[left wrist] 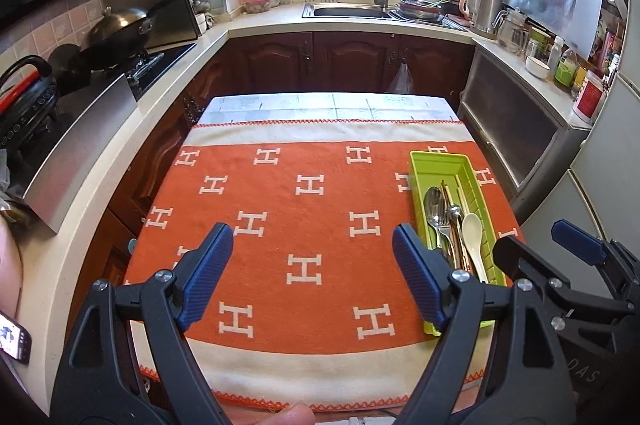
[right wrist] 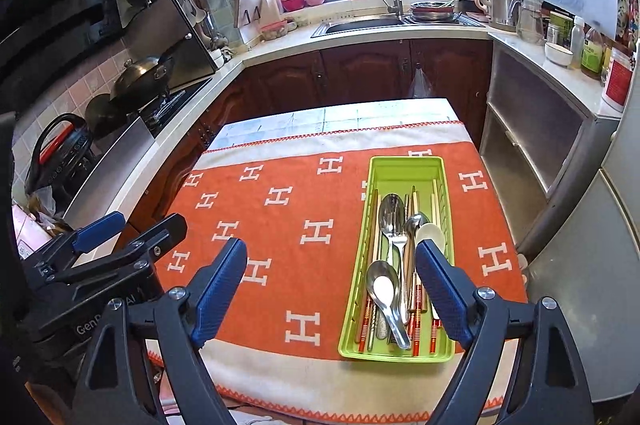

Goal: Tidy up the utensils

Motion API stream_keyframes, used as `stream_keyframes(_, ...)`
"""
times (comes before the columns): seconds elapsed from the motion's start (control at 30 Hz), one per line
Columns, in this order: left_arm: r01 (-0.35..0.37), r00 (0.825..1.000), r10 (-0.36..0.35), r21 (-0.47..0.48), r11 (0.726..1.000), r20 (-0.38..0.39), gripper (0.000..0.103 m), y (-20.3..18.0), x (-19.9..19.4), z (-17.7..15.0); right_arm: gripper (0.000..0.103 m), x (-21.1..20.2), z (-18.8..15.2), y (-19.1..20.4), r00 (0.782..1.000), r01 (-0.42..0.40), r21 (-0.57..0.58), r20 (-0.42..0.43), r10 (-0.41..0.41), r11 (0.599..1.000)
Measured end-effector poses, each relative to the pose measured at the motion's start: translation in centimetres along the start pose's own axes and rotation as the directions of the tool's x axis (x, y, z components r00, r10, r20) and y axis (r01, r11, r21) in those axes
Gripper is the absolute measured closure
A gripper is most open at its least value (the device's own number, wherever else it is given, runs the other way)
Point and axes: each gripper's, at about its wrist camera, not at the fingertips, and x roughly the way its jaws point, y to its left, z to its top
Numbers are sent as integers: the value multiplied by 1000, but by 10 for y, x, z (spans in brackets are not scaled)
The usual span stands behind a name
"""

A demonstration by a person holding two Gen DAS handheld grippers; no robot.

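Note:
A lime-green utensil tray (right wrist: 404,167) lies on the right half of an orange cloth with white H marks (right wrist: 280,237). In it lie steel spoons (right wrist: 391,215), a white plastic spoon (right wrist: 431,233), forks and several chopsticks (right wrist: 417,309). The tray (left wrist: 440,161) also shows in the left wrist view with the white spoon (left wrist: 473,231). My left gripper (left wrist: 312,265) is open and empty above the cloth, left of the tray. My right gripper (right wrist: 332,281) is open and empty, its right finger (right wrist: 440,289) over the tray's near end.
The cloth covers a small table (left wrist: 328,103) in a narrow kitchen. A counter with a stove and wok (left wrist: 120,25) runs along the left, a sink (left wrist: 348,11) at the back, cabinets and a fridge (right wrist: 592,265) on the right.

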Motion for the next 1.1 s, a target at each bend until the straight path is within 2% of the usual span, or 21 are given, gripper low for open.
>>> stream_keyframes(1.1,-5,1000,4,-9,1000,-22,23,9,8,-4,16,5,0,1,1000,9,-1,-10,-9,1000)
